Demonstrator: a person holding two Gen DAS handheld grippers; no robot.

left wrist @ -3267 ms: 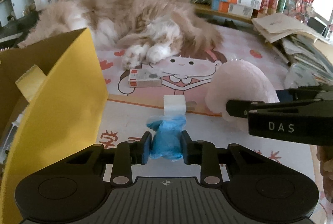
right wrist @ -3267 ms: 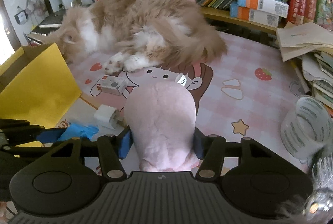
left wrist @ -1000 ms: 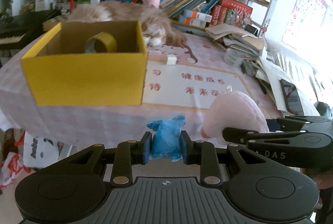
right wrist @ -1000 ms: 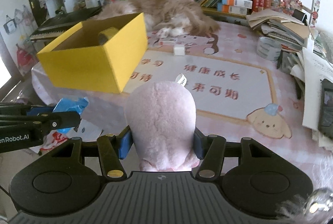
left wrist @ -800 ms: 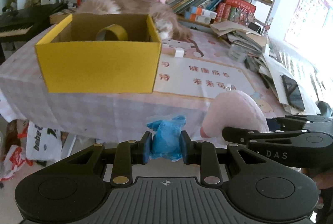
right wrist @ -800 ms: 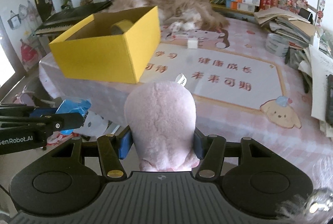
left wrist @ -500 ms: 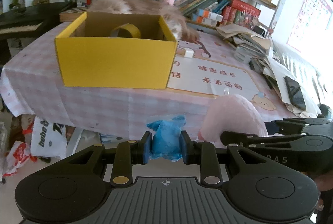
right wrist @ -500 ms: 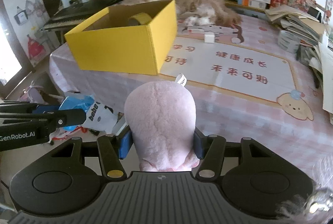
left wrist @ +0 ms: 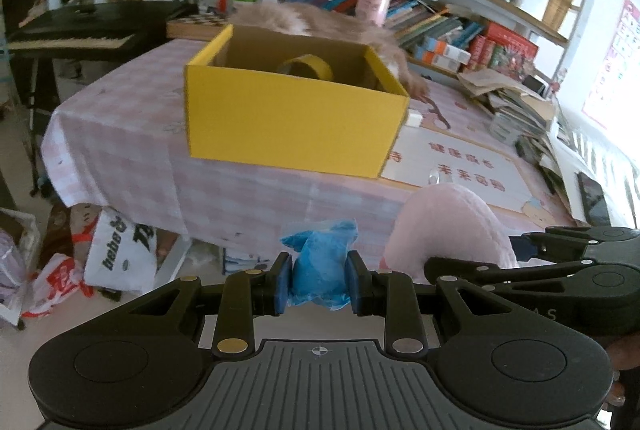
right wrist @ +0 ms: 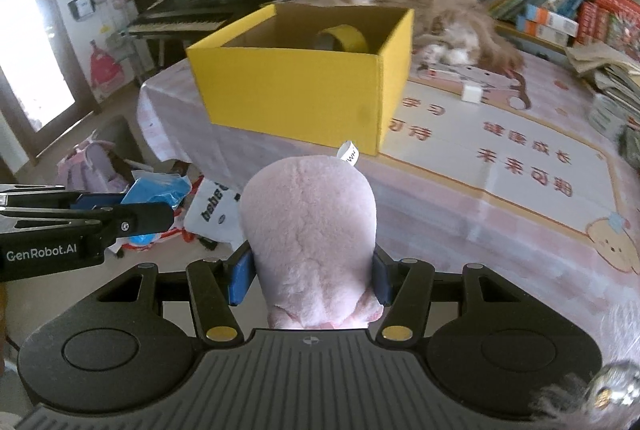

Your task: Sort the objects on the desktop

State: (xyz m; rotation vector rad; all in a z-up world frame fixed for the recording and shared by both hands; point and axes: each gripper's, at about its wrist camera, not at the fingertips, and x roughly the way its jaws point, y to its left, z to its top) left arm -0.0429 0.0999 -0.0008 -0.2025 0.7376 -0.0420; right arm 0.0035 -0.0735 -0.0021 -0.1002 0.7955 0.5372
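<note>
Both grippers loaded: left gripper (left wrist: 319, 284) clenched on crumpled blue bag (left wrist: 320, 266), probably plastic; right gripper (right wrist: 308, 280) grasping pink plush toy (right wrist: 310, 226), yellow box (right wrist: 304, 86) beyond jaws

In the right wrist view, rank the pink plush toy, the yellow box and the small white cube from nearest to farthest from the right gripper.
1. pink plush toy: clamped in the right gripper.
2. yellow box: ahead, on the table's near-left part.
3. small white cube: farther back, right of the box.

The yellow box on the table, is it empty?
No, the yellow box holds a roll of yellow tape leaning inside it.
</note>
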